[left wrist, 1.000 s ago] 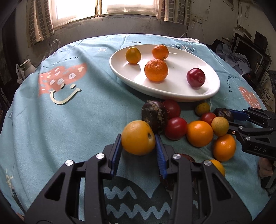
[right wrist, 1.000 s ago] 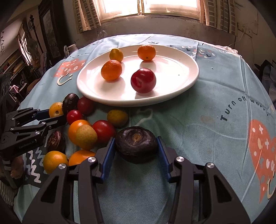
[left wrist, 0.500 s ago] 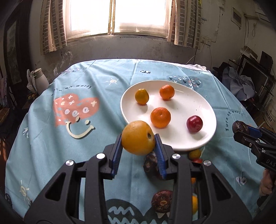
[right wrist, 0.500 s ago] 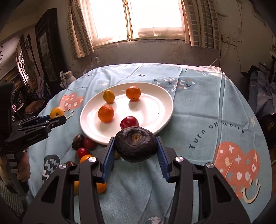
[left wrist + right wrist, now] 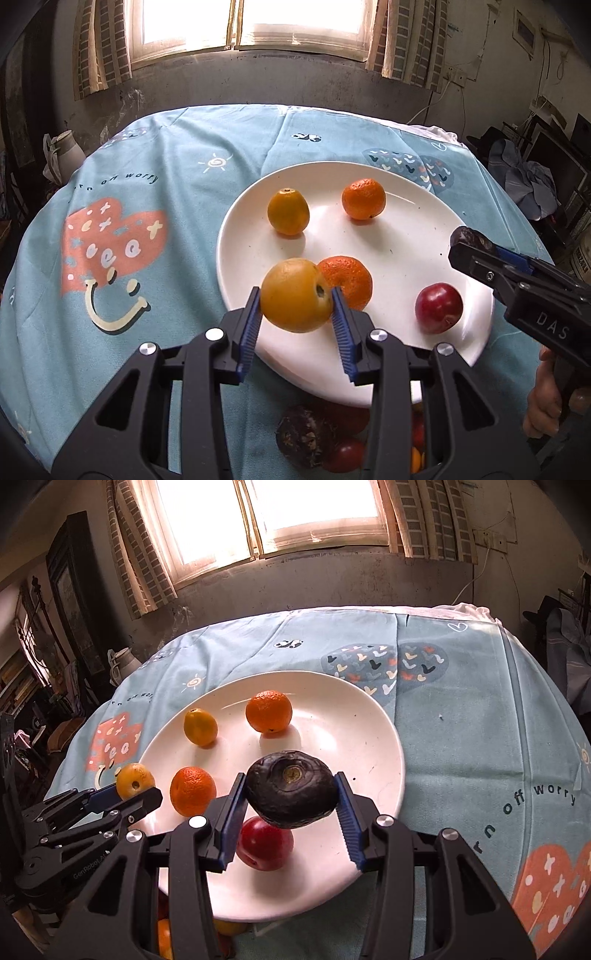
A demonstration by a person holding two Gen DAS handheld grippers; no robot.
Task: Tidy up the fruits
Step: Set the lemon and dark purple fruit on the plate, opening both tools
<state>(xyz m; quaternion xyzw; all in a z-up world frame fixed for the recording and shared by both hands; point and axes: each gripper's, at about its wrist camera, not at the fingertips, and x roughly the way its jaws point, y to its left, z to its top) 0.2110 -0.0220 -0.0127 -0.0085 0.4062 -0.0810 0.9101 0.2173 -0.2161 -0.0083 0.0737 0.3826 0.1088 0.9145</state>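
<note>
My left gripper (image 5: 295,306) is shut on a yellow-orange fruit (image 5: 295,294) and holds it above the near left part of the white plate (image 5: 406,229). My right gripper (image 5: 290,797) is shut on a dark wrinkled fruit (image 5: 291,794), raised over the plate (image 5: 351,738) near its front. On the plate lie two mandarins (image 5: 364,198) (image 5: 351,277), a small yellow citrus (image 5: 288,211) and a red plum (image 5: 439,308). In the left wrist view the right gripper (image 5: 467,243) comes in from the right; in the right wrist view the left gripper (image 5: 135,781) shows at the left.
Loose fruits (image 5: 314,435), dark, red and orange, lie on the blue patterned tablecloth (image 5: 147,206) just in front of the plate, half hidden by my fingers. A jug (image 5: 122,662) stands past the table's far left edge. A hand (image 5: 543,402) grips the right tool.
Both grippers rose off the cloth with their fruits and moved forward, from the loose pile to above the plate. The pile has slipped to the bottom of both views.
</note>
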